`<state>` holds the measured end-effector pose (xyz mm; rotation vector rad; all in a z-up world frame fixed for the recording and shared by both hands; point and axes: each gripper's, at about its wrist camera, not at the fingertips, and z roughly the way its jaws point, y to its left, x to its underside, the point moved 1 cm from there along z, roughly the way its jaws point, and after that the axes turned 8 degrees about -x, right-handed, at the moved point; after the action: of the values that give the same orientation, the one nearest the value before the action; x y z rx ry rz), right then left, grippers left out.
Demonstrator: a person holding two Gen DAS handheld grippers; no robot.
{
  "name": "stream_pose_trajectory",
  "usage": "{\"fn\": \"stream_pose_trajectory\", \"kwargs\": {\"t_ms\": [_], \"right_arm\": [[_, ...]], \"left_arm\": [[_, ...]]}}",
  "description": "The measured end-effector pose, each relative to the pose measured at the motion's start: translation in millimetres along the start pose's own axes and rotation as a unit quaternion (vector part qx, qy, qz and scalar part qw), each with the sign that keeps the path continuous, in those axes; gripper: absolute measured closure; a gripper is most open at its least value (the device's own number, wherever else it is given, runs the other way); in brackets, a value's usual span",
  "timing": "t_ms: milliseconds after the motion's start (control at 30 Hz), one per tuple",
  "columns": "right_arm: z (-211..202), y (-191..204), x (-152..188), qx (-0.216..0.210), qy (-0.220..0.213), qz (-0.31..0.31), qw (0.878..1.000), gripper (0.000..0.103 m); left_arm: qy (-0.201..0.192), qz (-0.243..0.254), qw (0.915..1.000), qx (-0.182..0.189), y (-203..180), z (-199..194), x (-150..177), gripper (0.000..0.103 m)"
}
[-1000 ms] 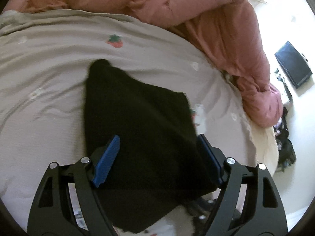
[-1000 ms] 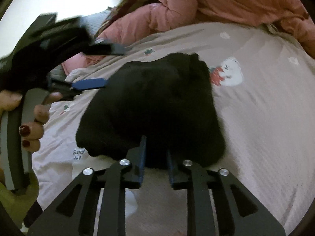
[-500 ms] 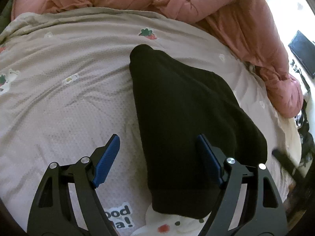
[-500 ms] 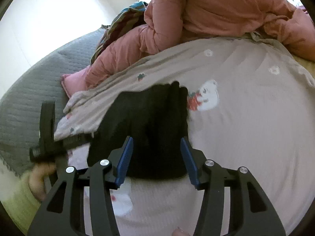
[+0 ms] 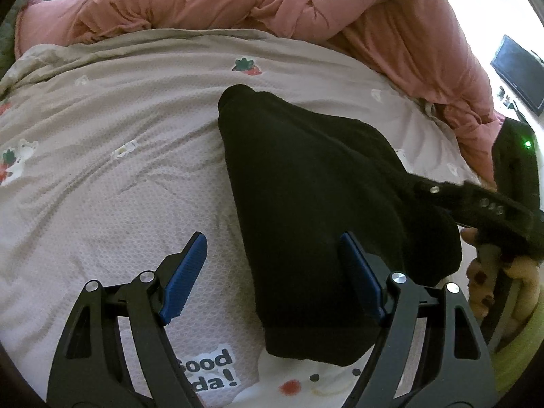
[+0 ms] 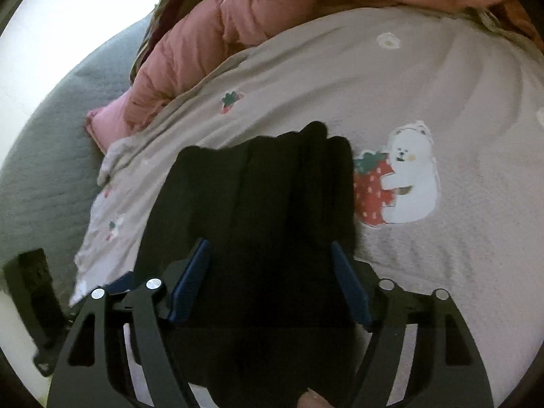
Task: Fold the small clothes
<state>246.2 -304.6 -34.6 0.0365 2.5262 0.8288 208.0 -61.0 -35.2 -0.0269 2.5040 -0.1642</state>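
A black folded garment (image 5: 316, 204) lies flat on a pale printed bedsheet (image 5: 119, 170). My left gripper (image 5: 275, 265) is open and empty above the garment's near left edge, one finger over the sheet, the other over the cloth. In the right wrist view the same garment (image 6: 258, 197) fills the middle. My right gripper (image 6: 270, 272) is open and empty, its fingers spread over the garment's near end. The right gripper also shows at the right edge of the left wrist view (image 5: 482, 204), held in a hand.
A pink quilted duvet (image 5: 306, 6) is bunched along the far side of the bed. A grey quilted surface (image 6: 44, 142) lies to the left. A bear-and-strawberry print (image 6: 397, 187) sits right of the garment. A dark screen (image 5: 520, 71) stands far right.
The right gripper, shut on the garment a second ago, has opened wide and let it go. The left gripper has drawn back slightly. The garment now lies flat.
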Motion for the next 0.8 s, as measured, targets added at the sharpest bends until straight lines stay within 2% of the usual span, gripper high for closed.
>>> {"fn": "stream_pose_trajectory", "kwargs": {"t_ms": [33,133,300,433,567,800], "right_arm": [[0.7,3.4,1.2,-0.007,-0.001,-0.006,1.0,0.064],[1.3,12.4,4.1,0.004,-0.009,-0.033,0.999,0.073],[-6.7,25.3,8.8,0.031,-0.037,-0.091,0.995,0.082],[-23.9,36.9,9.9,0.04,-0.066,-0.131,0.988,0.084],[-32.4,33.6,7.1,0.05,-0.074,-0.14,0.986,0.085],[-11.9,5.1,14.4,0.071,-0.04,-0.105,0.991,0.081]], "left_arm": [[0.0,0.001,1.0,0.0,-0.6,-0.3,0.1,0.031],[-0.002,0.002,1.0,-0.003,-2.4,-1.8,0.7,0.031],[-0.003,0.0,1.0,-0.004,-3.7,-4.8,1.5,0.031],[-0.005,0.006,1.0,0.0,-6.7,-7.8,2.0,0.031],[-0.004,0.013,0.9999,0.009,-12.5,-11.0,2.6,0.031],[0.005,0.024,0.9997,0.008,-20.2,-5.0,6.0,0.027]]}}
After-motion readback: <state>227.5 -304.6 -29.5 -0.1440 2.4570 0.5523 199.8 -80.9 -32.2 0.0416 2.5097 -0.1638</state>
